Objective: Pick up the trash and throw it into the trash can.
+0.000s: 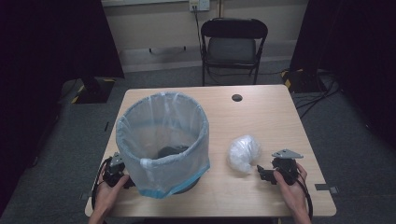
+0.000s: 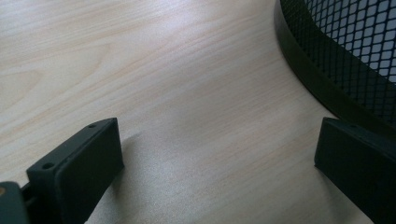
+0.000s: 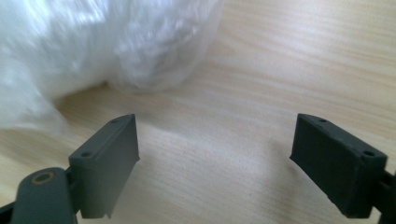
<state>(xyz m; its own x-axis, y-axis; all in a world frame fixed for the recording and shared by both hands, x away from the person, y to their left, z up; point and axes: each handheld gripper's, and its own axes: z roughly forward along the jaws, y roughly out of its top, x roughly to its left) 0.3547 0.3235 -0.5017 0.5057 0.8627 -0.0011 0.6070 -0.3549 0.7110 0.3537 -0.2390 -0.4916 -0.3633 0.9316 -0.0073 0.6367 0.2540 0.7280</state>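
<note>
High view: a mesh bin lined with a clear bag stands on the worktop; a crumpled white bag lies right of it, just beside the right hand-held gripper. No legible writing.

Left gripper view: the left hand-held gripper is spread, empty, beside the bin's base.

Right gripper view: jaws spread, the bag just ahead.

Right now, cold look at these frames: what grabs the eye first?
The big mesh bin lined with a pale blue plastic bag, standing left of centre on the wooden table. Right of it lies a crumpled white plastic bag. The left gripper sits open beside the bin's base, and the right gripper is open just short of the white bag.
</note>
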